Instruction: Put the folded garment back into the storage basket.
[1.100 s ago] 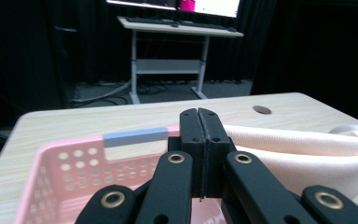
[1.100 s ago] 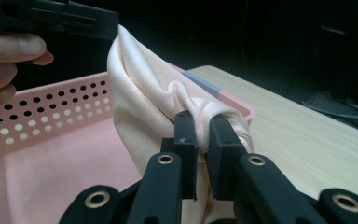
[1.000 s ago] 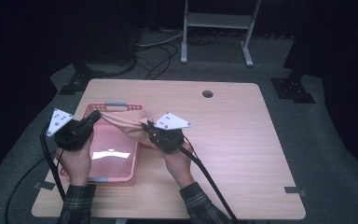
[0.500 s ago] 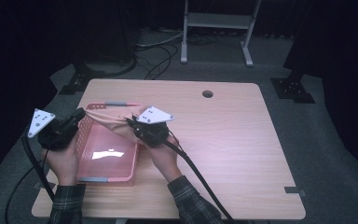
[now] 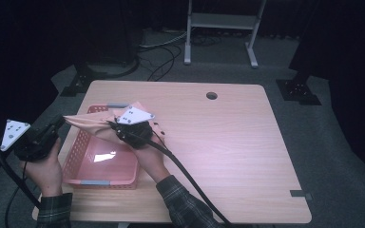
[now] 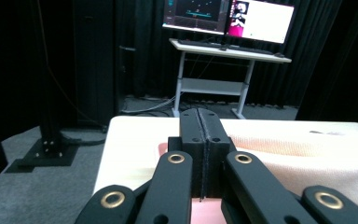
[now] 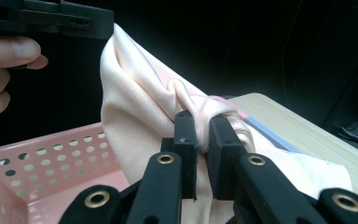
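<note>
A pale peach cloth (image 5: 90,122) hangs stretched between my two grippers above the far end of a pink perforated basket (image 5: 100,176). My left gripper (image 5: 59,122) is out past the table's left edge, shut on one end of the cloth (image 6: 307,149), which trails off to the right of its closed jaws (image 6: 200,114). My right gripper (image 5: 113,126) is over the basket's far right corner. It (image 7: 201,121) is shut on a bunched fold of the cloth (image 7: 140,98). The left gripper (image 7: 98,23) pinches the cloth's upper corner, above the basket wall (image 7: 42,158).
The wooden table (image 5: 218,156) has a cable hole (image 5: 211,95) near its far edge, and its right half is bare. A metal desk frame (image 5: 218,33) and cables stand on the floor beyond. A desk with lit monitors (image 6: 228,46) is in the background.
Both hands moved left with the cloth between them. The left gripper went from over the basket's left rim to beyond the table edge. The right gripper now sits over the basket.
</note>
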### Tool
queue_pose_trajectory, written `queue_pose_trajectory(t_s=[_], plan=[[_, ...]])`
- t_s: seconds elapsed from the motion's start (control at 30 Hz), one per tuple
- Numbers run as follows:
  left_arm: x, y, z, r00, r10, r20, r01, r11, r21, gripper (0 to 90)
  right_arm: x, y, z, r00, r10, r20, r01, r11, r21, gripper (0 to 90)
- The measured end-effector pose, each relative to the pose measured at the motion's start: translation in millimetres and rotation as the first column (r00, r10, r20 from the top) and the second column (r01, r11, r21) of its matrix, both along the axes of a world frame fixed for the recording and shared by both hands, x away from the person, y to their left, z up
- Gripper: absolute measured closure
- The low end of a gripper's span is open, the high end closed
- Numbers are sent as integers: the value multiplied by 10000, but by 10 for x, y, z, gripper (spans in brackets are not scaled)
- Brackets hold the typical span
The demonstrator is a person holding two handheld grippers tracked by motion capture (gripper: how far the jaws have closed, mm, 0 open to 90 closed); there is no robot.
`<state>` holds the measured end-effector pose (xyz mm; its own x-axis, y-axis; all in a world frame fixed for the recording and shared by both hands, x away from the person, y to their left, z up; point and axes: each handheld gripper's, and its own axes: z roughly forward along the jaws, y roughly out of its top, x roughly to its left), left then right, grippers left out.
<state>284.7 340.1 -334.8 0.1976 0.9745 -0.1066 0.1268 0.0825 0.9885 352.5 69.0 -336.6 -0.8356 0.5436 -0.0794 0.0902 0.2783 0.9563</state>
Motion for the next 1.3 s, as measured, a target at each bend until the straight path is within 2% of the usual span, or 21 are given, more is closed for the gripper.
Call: queue_pose_trajectory(t_s=[0.13,0.23,0.4,0.83,1.03,1.3], plan=[[-68,67,-25,9994,338,105,-337,9994,-97,900,-3,77,-21,9998,179,-15,-179,9997,-161,838],[-104,117,-39,9994,332,30,-331,9993,-189,900,1,123,-59,9997,251,-74,-253,9992,-303,838],[-121,102,-102,9994,336,-113,-338,9993,-164,900,3,148,-114,9996,213,-178,-222,9986,-472,839],[-236,165,-168,9988,467,-159,-474,9978,-459,900,49,151,-200,9992,148,-380,-173,9977,-650,839],[-246,155,-235,9991,319,-279,-337,9974,-639,900,75,77,-226,9990,-115,-428,85,9976,-689,839],[-208,-8,-227,9993,-147,-352,126,9981,-597,900,97,-128,-171,9982,-520,-301,501,9969,-602,839]])
